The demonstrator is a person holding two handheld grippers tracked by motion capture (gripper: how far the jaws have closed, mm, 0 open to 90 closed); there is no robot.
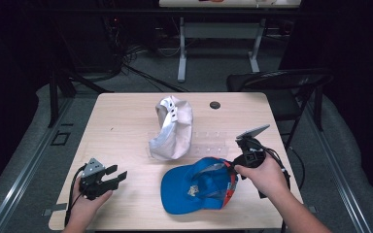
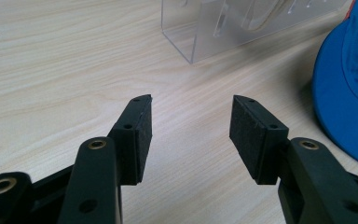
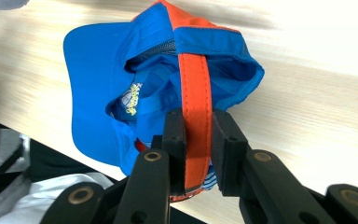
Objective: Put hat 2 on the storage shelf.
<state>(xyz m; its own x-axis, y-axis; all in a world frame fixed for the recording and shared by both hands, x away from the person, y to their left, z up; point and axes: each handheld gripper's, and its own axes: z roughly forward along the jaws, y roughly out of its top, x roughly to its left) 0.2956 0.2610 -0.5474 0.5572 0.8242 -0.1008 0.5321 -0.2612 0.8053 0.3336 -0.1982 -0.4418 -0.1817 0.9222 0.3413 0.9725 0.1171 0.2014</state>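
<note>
No text, brand, number or sign can be read here. The blue cap (image 3: 102, 93) carries a small yellow-and-white emblem on its front panel, left of centre in the right gripper view and near the lower middle of the high view, but its lettering is too small and blurred to make out.

A lab: dark curtains, floor cables (image 1: 141, 73), bare worktable (image 1: 126, 126).

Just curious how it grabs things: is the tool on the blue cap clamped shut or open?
Shut: the right gripper has its jaws pressed on the orange strap of the blue cap.
</note>
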